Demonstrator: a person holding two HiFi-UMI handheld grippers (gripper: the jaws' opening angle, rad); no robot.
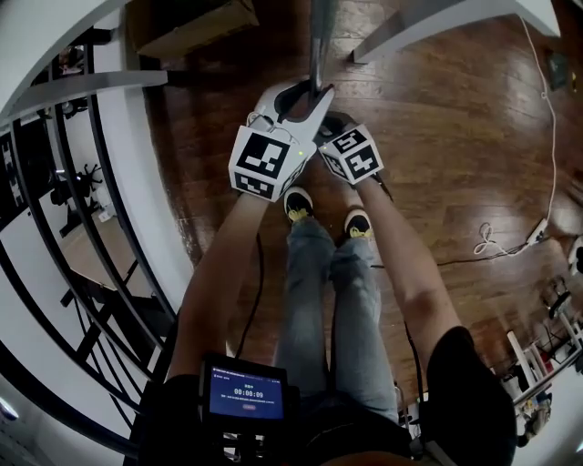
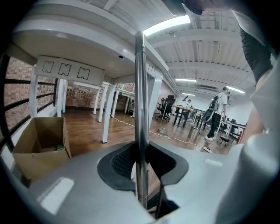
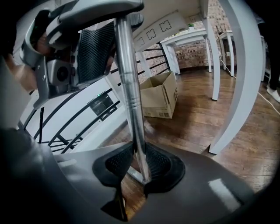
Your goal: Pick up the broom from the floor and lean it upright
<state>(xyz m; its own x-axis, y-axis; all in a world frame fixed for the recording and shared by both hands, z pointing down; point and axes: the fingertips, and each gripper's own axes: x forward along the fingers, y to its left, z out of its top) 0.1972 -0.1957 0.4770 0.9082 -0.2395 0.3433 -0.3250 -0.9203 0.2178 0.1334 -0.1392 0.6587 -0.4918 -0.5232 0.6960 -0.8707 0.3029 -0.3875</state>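
The broom shows only as its shiny metal handle [image 1: 316,41], standing nearly upright in front of the person. My left gripper [image 1: 308,96] is shut on the handle [image 2: 140,100], whose pole runs up between the dark pads [image 2: 122,161]. Just below and to the right, my right gripper [image 1: 330,123] is shut on the same handle [image 3: 129,96], lower on the pole, pressed between its ribbed pads [image 3: 158,162]. In the right gripper view the left gripper [image 3: 94,46] shows higher on the pole. The broom head is hidden in every view.
A cardboard box [image 1: 189,25] [image 2: 38,144] [image 3: 160,99] stands on the wooden floor ahead left, beside a black railing [image 1: 55,227]. White table legs [image 1: 428,25] [image 3: 238,74] rise ahead right. A white cable [image 1: 547,136] trails at the right. A person [image 2: 217,113] stands far off.
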